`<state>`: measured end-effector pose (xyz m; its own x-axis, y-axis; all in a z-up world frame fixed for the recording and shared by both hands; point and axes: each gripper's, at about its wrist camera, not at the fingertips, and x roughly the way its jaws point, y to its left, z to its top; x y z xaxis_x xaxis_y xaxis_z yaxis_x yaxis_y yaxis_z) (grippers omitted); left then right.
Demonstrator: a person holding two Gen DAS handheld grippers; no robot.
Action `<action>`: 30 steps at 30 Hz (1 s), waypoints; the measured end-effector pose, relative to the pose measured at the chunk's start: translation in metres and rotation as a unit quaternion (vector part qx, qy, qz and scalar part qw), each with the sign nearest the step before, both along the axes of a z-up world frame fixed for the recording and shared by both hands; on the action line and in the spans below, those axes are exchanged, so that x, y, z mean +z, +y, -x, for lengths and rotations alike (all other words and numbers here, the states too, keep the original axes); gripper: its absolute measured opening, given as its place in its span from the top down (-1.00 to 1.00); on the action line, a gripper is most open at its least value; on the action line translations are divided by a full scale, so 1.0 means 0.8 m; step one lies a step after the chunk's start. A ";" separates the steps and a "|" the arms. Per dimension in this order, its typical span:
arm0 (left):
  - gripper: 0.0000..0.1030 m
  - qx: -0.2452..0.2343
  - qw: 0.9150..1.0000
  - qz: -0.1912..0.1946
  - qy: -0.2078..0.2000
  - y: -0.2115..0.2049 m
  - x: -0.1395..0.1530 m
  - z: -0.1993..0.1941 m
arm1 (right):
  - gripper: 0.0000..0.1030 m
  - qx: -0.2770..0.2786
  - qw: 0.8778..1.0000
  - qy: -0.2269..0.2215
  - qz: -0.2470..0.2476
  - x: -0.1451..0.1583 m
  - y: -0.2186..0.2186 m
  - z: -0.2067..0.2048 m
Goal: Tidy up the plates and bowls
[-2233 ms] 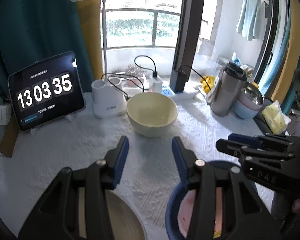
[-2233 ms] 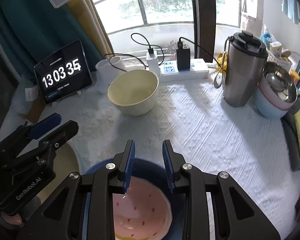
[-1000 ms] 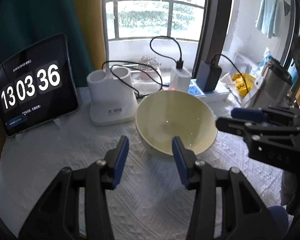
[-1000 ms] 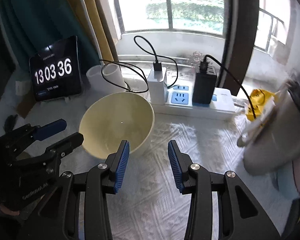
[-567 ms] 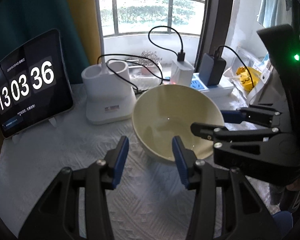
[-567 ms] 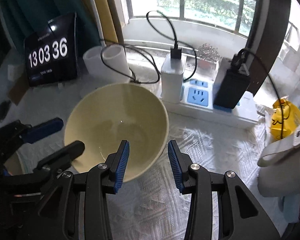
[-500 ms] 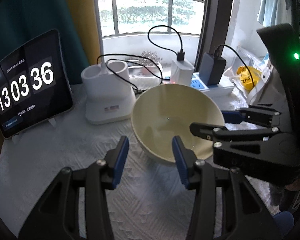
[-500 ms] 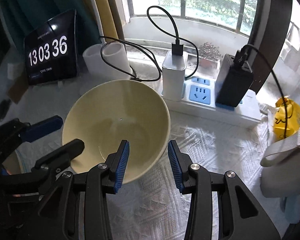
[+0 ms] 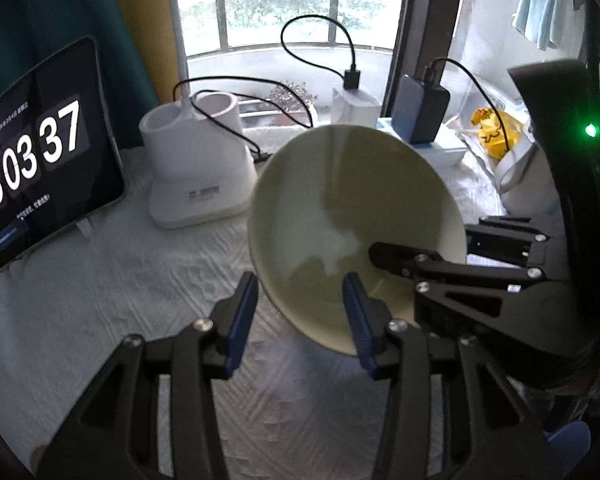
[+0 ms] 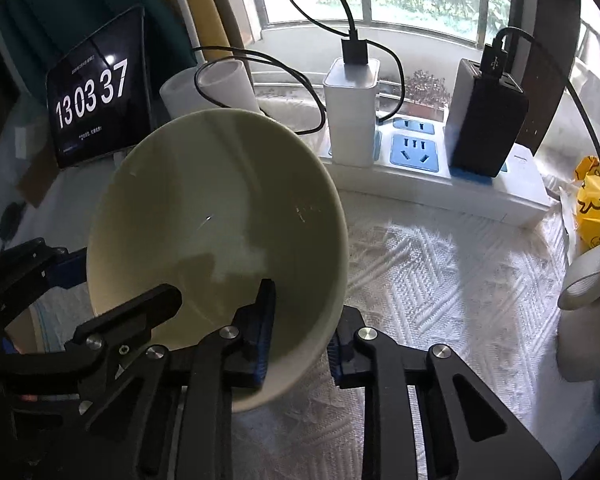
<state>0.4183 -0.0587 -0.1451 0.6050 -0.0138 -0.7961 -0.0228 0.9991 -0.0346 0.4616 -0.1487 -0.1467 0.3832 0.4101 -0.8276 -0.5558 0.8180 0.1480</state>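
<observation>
Table (image 10: 440, 264): lying under a white textured cloth (image 9: 132, 280) that is covering the whole visible top. Landmark: white power strip (image 10: 460, 188), running along the far edge under the window.

- White lamp base (image 9: 198, 172) with two cups, standing left of the strip, a black cable looping over it.
- Tablet (image 9: 32, 152), leaning on a stand further left of the strip, showing a clock.
- Yellow bag (image 10: 592, 200), sitting just right of the strip's end.
- Cream bowl (image 10: 216, 248), tilting in front of the strip; whether its base is touching the cloth is unclear.
- White container (image 10: 588, 312), standing right of the strip and nearer, mostly cropped.
</observation>
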 end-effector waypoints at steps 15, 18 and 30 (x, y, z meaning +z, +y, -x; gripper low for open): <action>0.42 0.009 1.000 0.016 0.005 0.010 -0.001 0.002 | 0.57 -0.012 1.000 0.003 -0.016 0.009 -0.014 0.005; 0.41 0.004 1.000 0.013 -0.002 0.008 0.002 0.006 | 0.57 -0.010 1.000 -0.007 -0.013 0.017 -0.014 0.008; 0.41 -0.016 0.999 -0.011 -0.042 0.000 0.036 0.030 | 0.57 -0.003 0.999 -0.040 -0.001 0.048 -0.012 0.022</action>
<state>0.3944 -0.0590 -0.1166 0.6691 -0.0183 -0.7429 0.0118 0.9998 -0.0140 0.4439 -0.1583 -0.1080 0.4508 0.4089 -0.7935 -0.5604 0.8215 0.1050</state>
